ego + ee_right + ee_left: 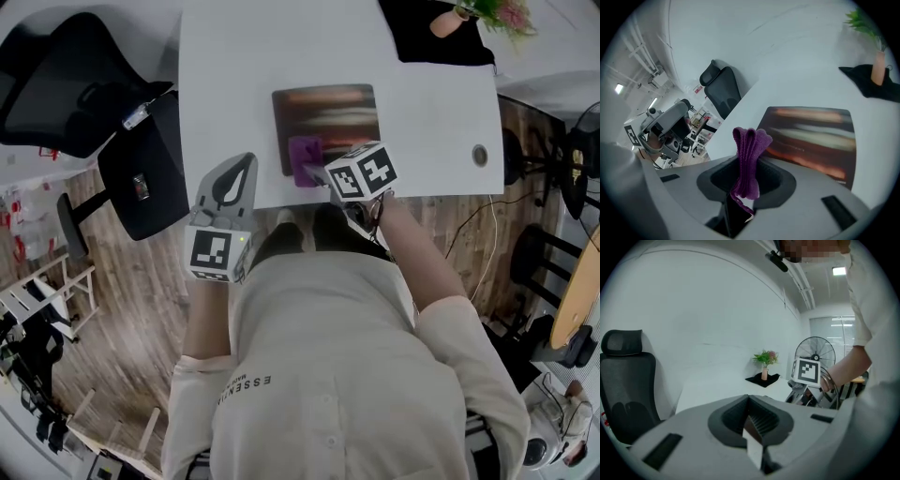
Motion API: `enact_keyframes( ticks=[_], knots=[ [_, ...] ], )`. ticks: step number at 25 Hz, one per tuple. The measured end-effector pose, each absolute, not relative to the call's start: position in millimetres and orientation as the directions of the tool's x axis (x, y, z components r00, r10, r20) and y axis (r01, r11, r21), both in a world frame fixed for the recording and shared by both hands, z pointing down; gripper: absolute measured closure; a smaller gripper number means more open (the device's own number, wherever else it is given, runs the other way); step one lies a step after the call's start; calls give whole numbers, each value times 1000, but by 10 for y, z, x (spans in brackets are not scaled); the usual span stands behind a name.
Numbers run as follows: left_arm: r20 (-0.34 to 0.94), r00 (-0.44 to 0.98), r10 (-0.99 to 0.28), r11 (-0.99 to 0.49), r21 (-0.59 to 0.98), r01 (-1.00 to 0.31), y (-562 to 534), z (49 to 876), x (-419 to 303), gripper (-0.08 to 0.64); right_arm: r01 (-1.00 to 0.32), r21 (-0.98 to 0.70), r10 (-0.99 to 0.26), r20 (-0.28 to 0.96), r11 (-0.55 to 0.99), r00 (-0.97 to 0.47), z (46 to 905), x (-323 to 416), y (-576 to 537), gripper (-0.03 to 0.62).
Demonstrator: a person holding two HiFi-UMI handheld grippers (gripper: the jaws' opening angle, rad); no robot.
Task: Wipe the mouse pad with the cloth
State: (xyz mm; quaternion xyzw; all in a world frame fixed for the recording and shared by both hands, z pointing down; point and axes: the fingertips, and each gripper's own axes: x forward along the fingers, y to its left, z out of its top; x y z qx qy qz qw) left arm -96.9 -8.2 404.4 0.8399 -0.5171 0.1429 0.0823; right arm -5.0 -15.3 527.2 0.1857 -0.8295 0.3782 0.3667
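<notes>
Mouse pad (pixel 328 117): lies flat on the white table (pixel 225 84), close to the near edge and straight ahead of the person; it is dark with streaky brown and pale bands.

Cloth (pixel 304 153): purple and bunched into a folded strip, it sits at the pad's near left corner in the head view. I cannot tell whether it presses on the surface or hangs just above it.

Right gripper (pixel 322 172): clamped on the cloth. The right gripper view shows the strip pinched between the jaws, with its folded end standing out toward the pad.

Left gripper (pixel 240 172): jaws together with nothing between them. It is held at the table's near edge, left of the pad and apart from it, and takes no part in the wipe.

Farther off: a black office chair (pixel 66 80) stands left of the table. A small plant (pixel 487 11) in a vase stands on a black mat (pixel 441 42) at the far right corner.

Step in hand: this looks like the wipe itself, at or near one end of a stroke, with the cloth at a corner and most of the pad lying beyond it.

Next move calls for: pressing the cloth flat enough to make contact, then drawing it across the pad toward the far and right edges. The grip must stay firm so the strip does not slip out. The loose pad may slide, so the idle left gripper could pin one edge.
</notes>
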Motion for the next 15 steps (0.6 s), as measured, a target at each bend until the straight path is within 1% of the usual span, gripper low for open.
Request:
enact_keyframes(
  ticks=[4,7,11,15],
  knots=[
    [311,417,-854,-439,-2,-898,-48,4035,-1065,560,-574,-490,-10,755,656,-656,5380,-245,-101,480],
    [312,403,-861,-421,10,-907,-14,4048,-1160,560,-589,-473,-15,771,655,-636,5444,-333,-103,480],
    [318,391,-864,-407,17,-913,-16,4072,-1199,560,-620,-434,-34,802,654,-597,5530,-289,-150,480],
    [308,399,-864,-414,17,-910,-76,4048,-1149,560,-644,-431,-40,812,632,-582,5562,-175,-185,480]
  ],
)
